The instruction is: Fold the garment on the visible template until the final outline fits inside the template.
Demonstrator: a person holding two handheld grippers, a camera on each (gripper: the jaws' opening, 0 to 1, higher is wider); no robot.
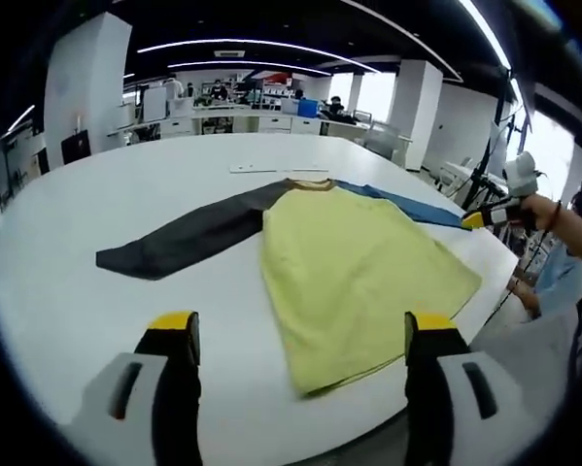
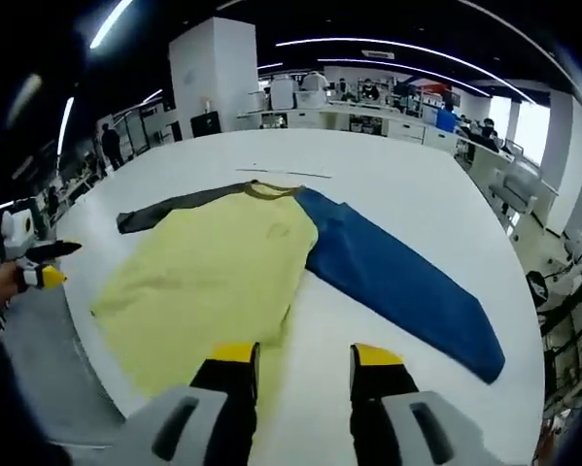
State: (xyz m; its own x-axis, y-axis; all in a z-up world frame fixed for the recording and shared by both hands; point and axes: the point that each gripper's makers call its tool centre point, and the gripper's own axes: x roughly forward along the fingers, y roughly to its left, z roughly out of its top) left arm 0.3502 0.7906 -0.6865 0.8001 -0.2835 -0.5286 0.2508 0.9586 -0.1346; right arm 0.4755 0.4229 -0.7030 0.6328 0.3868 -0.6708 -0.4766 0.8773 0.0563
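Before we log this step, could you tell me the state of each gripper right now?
Left gripper: open, holding nothing, above the yellow garment's hem.
Right gripper: open, holding nothing, near the blue sleeve.

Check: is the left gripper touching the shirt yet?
Apart. In the left gripper view, the left gripper is open above the table, with white table between its left fingertip and the shirt.

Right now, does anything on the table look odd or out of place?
Nothing looks damaged or spilled. The garment lies flat and unfolded on the white table; its sleeves differ, one dark grey, one blue. Both grippers hover open.
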